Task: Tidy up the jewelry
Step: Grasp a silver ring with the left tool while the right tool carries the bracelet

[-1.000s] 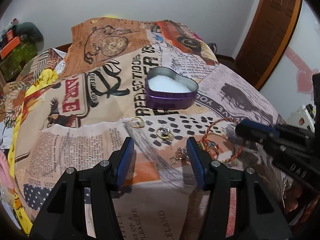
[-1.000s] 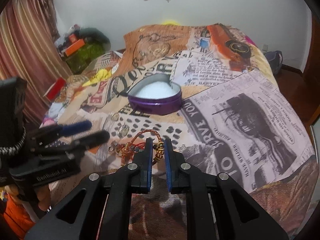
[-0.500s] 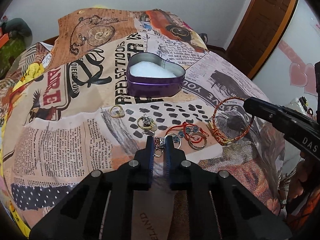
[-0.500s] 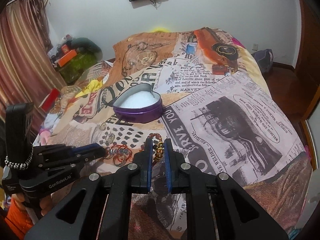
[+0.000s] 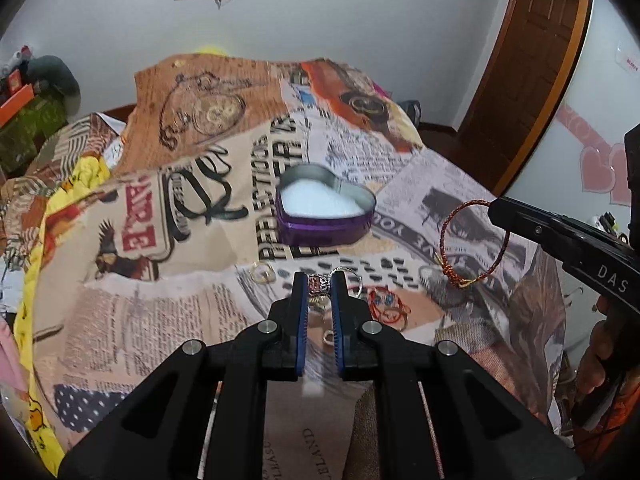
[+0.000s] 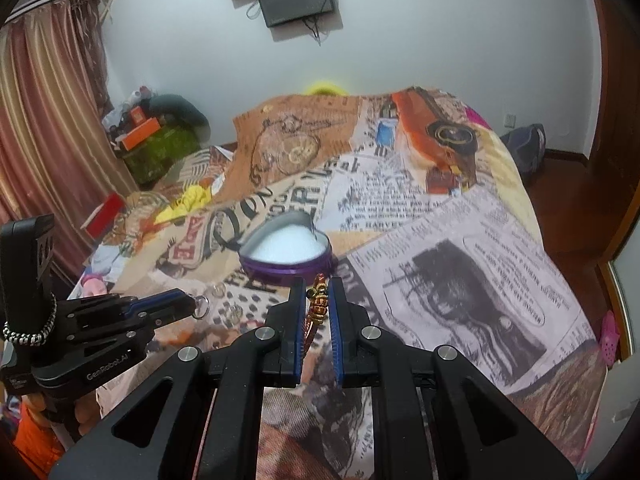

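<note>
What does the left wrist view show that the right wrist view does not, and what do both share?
Left only: the braided bracelet hanging as a full loop from the right gripper, plus a gold ring lying on the bedspread. Right only: curtains and the left gripper seen from outside. Both: the heart-shaped purple tin, each gripper shut on jewelry.

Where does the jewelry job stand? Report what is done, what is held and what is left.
Done: nothing shows in the heart tin; only its white lining is visible.
In hand: the left claw grips a ring, and the right claw grips a bracelet, both lifted off the bedspread.
Left: a gold ring and red-corded pieces lie on the bedspread near the tin.
</note>
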Tool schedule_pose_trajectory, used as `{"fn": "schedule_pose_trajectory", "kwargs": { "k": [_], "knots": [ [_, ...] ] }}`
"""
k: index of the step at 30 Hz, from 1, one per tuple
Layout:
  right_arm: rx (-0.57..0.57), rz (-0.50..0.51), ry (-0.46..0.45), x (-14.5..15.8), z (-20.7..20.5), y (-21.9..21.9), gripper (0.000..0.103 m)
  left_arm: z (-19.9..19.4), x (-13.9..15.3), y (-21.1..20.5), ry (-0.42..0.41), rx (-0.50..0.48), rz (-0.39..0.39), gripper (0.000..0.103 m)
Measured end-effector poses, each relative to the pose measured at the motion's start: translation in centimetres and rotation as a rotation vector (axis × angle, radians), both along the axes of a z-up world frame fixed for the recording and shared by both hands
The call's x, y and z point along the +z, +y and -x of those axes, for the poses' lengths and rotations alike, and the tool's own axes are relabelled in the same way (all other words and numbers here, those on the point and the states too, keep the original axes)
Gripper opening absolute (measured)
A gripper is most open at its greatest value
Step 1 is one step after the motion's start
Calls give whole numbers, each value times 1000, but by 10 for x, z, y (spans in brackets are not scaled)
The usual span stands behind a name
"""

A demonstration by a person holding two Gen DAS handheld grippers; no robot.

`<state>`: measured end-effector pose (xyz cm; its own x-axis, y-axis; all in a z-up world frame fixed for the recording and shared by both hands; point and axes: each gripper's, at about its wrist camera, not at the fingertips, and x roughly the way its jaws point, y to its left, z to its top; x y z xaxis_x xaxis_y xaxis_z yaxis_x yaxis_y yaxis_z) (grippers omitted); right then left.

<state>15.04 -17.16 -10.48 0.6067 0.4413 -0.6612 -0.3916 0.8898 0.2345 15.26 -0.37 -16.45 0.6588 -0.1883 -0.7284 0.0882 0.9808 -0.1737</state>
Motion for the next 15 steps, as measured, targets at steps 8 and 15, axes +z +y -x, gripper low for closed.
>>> {"fn": "schedule_pose_trajectory", "kwargs": {
  "k": [8,15],
  "knots": [
    [24,-13,-42,11,-10,13,10,-9,18,8,-62,21,-12,10],
    [46,-18,-71,17,-25,25,10,-22,25,9,-102,36,-36,10]
  ]
}}
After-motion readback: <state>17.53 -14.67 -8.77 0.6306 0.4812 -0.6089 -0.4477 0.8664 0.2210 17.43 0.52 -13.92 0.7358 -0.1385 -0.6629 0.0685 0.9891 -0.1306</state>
